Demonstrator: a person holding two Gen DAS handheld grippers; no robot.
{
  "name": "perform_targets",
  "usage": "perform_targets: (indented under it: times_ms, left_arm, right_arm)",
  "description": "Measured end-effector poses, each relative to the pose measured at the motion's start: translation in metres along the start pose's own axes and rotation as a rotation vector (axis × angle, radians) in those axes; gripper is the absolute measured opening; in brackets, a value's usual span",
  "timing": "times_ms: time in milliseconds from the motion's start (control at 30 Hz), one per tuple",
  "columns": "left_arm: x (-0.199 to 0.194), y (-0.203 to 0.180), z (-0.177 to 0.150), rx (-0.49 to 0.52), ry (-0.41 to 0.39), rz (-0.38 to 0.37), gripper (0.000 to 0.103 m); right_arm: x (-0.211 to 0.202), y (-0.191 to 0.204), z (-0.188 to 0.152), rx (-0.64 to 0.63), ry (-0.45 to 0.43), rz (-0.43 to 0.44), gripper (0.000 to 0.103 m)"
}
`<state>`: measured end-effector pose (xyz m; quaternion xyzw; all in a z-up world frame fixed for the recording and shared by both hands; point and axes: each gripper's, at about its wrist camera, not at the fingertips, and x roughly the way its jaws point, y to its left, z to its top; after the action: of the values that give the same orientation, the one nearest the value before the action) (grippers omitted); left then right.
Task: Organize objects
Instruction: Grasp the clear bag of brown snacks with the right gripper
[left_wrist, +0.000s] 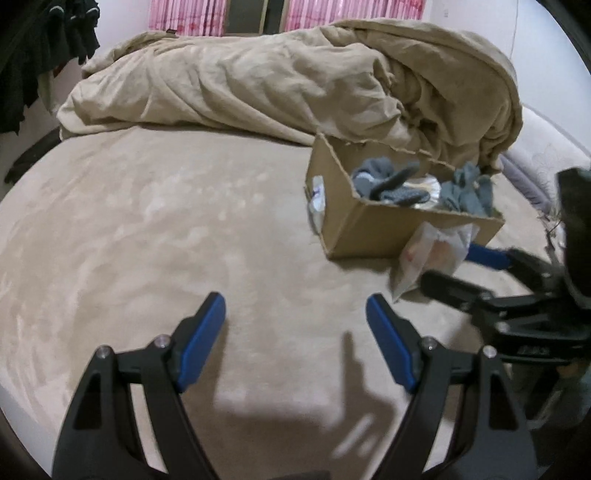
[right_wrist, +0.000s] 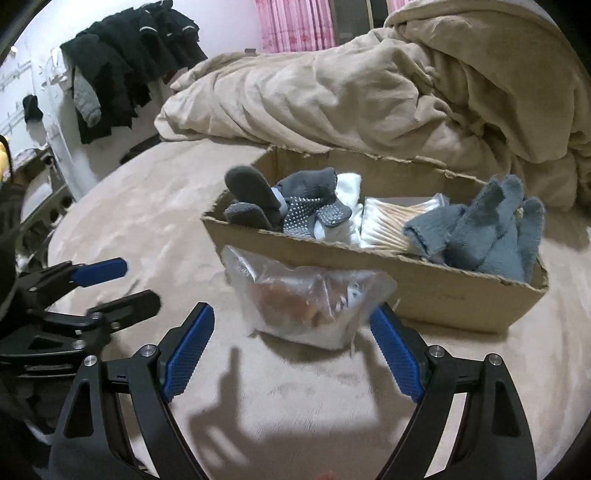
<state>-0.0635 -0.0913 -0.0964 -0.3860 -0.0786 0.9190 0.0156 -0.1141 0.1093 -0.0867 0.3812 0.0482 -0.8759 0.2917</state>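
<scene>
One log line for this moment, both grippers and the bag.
left gripper: open, empty, over bed | right gripper: open, straddling plastic bag | bag: outside cardboard box, against its front wall | not yet gripped

A beige bed (left_wrist: 147, 240) carries a rumpled tan duvet (left_wrist: 277, 85) along its far edge; pink curtains (right_wrist: 295, 26) hang behind, dark clothes (right_wrist: 122, 62) at left.

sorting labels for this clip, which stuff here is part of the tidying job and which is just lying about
Part of the job:
cardboard box
clear plastic bag, between the open right gripper fingers
grey gloves
grey cloth
cotton swabs

Just lying about:
beige duvet
dark clothes
pink curtain
</scene>
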Motion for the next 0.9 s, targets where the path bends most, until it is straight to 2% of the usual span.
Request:
perform_targets:
  times_ms: [67,167,567,900]
  left_arm:
    - [0.002,0.002,-0.002,0.005,0.003,0.019,0.08]
    - [0.004,0.004,-0.002,0.0,0.017,0.017,0.08]
    - [-0.006,-0.01,0.004,0.009,-0.018,0.005,0.08]
    - [-0.018,-0.028,0.03,0.003,-0.102,0.003,0.08]
  right_arm:
    - [0.007,-0.001,-0.001,0.016,0.019,-0.011,0.088]
    - [0.01,-0.006,-0.001,0.053,0.039,-0.02,0.068]
    - [-0.015,-0.017,0.003,0.083,0.003,-0.013,0.065]
    - [-0.058,-0.036,0.015,0.093,-0.119,-0.072,0.065]
